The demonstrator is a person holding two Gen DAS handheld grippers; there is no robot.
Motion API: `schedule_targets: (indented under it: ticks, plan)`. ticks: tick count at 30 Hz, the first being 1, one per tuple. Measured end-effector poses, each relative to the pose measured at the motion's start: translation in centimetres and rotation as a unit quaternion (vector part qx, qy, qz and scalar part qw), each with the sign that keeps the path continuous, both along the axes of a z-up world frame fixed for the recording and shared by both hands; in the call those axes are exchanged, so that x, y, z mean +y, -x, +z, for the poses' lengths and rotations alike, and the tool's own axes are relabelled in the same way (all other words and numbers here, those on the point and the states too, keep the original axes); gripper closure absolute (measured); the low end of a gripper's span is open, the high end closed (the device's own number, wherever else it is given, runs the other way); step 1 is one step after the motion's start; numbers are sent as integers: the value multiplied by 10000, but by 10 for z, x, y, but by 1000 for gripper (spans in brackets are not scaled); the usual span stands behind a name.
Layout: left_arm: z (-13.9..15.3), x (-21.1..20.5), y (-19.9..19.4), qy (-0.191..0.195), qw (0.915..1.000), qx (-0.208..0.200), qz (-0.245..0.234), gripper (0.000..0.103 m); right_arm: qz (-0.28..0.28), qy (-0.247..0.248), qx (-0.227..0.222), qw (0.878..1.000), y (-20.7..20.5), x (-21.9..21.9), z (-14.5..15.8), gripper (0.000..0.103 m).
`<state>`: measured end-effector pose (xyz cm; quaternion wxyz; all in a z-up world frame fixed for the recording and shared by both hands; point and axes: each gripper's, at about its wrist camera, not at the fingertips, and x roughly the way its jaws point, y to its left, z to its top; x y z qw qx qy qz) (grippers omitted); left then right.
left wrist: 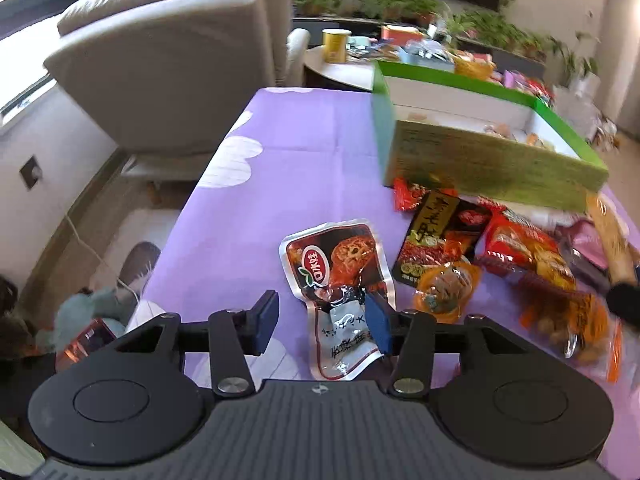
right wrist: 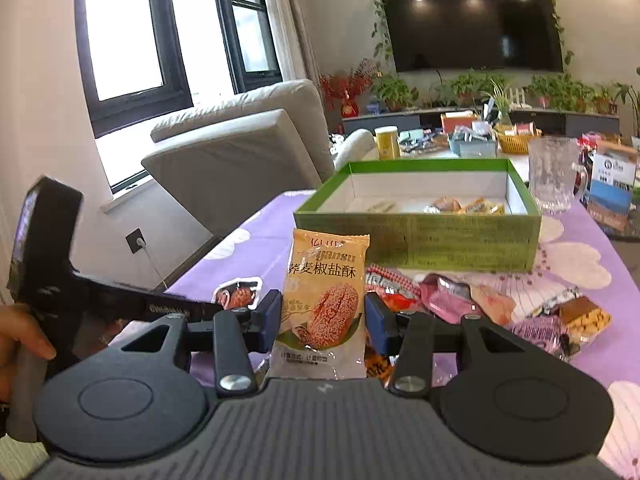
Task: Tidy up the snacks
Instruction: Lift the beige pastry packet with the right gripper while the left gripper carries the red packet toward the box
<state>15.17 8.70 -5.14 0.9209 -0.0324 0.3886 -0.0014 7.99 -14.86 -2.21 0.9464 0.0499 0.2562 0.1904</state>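
Gripping an orange biscuit packet [right wrist: 322,304] upright, right gripper [right wrist: 323,316] is clamping it; left gripper [left wrist: 322,320] is hanging open over a dark pouch [left wrist: 336,268] on the table [left wrist: 300,152].

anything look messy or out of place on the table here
Yes: most snack packets lie loose on the purple tablecloth in front of the green box, which holds only a few.

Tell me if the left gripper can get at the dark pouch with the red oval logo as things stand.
Probably yes. The left gripper is open, and the dark pouch lies flat on the purple tablecloth just ahead, its lower end already between the fingers; nothing covers it.
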Motion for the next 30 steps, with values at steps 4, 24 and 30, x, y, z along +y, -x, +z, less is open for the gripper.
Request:
schedule_targets:
  ticks: [4,24,30]
  plan:
    - [4,-4,-1,181,9996,-212,27,50,116,62,67,9999,1,6,-4,56]
    - [-19,-27,-17,-341,9992,135,131,40,120,1,95,9999,2,3,-7,56]
    - [-15,-13,-16,76,9999,86,71,48,79,6,24,10000,2,0,-3,56]
